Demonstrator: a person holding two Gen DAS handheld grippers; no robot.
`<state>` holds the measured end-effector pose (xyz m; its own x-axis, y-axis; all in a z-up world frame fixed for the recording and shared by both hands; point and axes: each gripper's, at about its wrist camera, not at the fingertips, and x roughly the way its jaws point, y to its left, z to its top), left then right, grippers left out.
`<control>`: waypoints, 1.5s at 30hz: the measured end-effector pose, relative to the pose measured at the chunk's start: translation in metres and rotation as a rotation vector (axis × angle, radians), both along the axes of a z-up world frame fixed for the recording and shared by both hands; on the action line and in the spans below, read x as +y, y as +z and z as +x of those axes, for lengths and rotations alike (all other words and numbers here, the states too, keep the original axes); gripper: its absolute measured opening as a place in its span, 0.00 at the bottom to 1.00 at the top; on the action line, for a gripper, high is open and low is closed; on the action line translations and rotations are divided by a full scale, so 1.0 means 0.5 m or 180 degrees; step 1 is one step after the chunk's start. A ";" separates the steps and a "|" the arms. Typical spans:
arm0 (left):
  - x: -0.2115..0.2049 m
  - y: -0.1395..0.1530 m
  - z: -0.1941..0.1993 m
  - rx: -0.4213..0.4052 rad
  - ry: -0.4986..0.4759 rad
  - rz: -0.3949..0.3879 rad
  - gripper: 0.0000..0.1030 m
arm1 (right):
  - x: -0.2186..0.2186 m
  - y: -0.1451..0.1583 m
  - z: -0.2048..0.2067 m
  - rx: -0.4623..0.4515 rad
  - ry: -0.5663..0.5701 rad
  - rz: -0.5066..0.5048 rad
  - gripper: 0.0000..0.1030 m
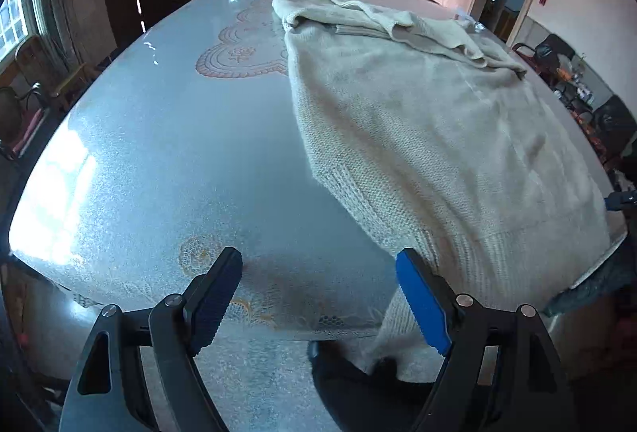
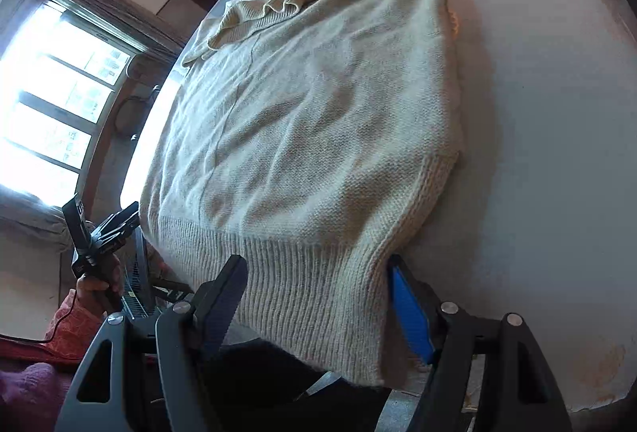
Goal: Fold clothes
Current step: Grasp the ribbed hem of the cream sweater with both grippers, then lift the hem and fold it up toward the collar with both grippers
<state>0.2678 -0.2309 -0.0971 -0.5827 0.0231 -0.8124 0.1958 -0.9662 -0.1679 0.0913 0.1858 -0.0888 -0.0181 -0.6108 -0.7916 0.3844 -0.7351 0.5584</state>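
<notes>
A cream knitted sweater (image 1: 418, 137) lies flat on a large table (image 1: 167, 153) that has a shiny, patterned cover. Its body is spread out, and the sleeves are bunched in a loose pile at the far end. The ribbed hem (image 2: 302, 284) is at the near end and hangs a little over the near edge of the table.

The left gripper (image 1: 318, 296) is spread wide, and nothing is between its jaws. It is above the bare table cover at the near edge, just to the left of the sweater. Its blue pad (image 1: 422, 304) is just beside the left corner of the hem; I cannot tell if it touches the knit.

The right gripper (image 2: 314, 308) is also spread wide. The ribbed hem lies between its two jaws, and the fingers stand on both sides of the hanging part, but the pads do not press on the fabric. In the right wrist view, a hand (image 2: 97, 280) in a reddish sleeve holds the left gripper at the left side of the table.
</notes>
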 end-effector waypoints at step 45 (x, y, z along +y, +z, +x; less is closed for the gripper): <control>-0.031 0.045 -0.075 0.0167 0.0075 0.2056 0.09 | 0.072 -0.046 -0.070 -0.1203 -0.0533 -0.1763 0.07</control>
